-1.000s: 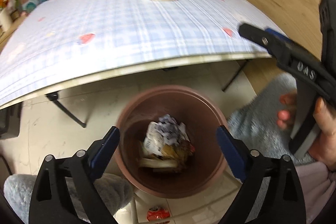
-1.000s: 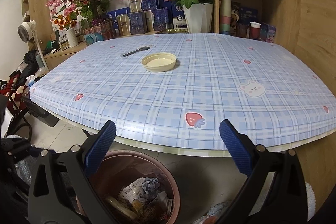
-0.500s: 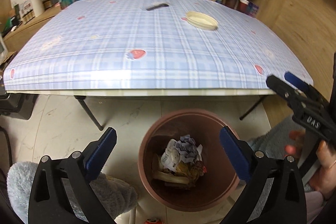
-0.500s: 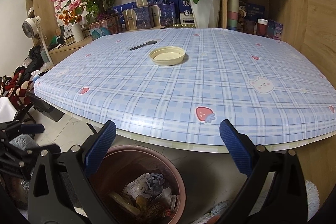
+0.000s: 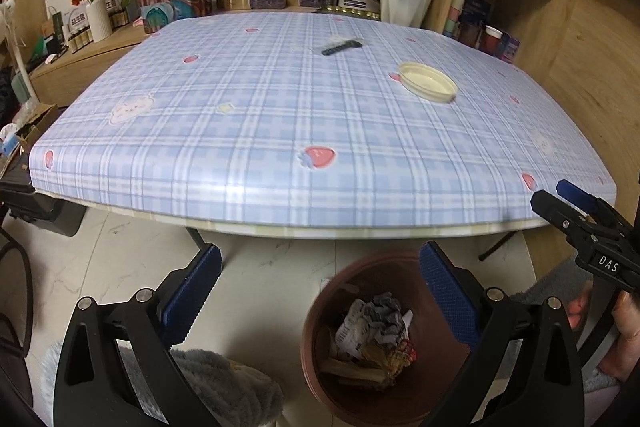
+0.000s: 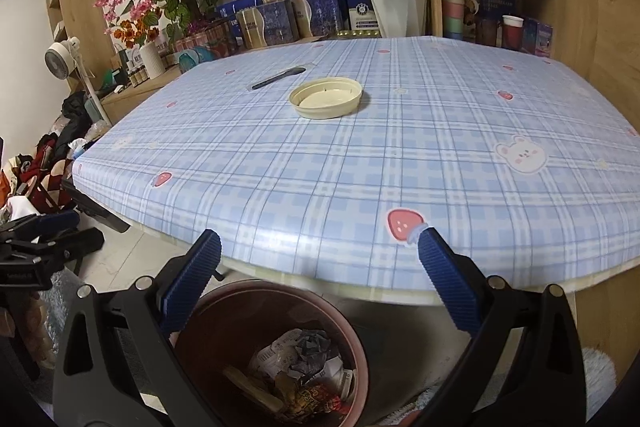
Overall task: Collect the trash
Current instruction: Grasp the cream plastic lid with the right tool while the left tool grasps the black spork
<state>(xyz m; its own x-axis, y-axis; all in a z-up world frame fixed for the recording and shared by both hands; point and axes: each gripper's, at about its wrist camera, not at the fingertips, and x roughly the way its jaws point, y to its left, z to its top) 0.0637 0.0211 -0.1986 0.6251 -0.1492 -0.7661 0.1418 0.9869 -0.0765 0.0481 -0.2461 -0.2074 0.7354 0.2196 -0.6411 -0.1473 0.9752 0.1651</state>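
A brown trash bin (image 5: 384,339) stands on the floor below the table's near edge, holding crumpled paper and wrappers (image 5: 374,331); it also shows in the right wrist view (image 6: 276,347). A cream round lid (image 6: 326,102) and a black pen-like item (image 6: 279,78) lie on the blue plaid table (image 6: 400,163). My left gripper (image 5: 320,299) is open and empty above the floor beside the bin. My right gripper (image 6: 318,287) is open and empty at the table's near edge, above the bin; it also shows in the left wrist view (image 5: 576,211).
Flower vases (image 6: 396,7), boxes and cups stand behind the table on a sideboard and shelves. A wooden wall (image 5: 592,75) is on the right. A fan (image 6: 64,61) and clutter are at the left. Grey fluffy slippers (image 5: 224,383) are on the floor.
The left gripper has lifted and tilted up from looking into the bin to facing the table top. The right gripper has moved slightly closer to the table. Both stay open.
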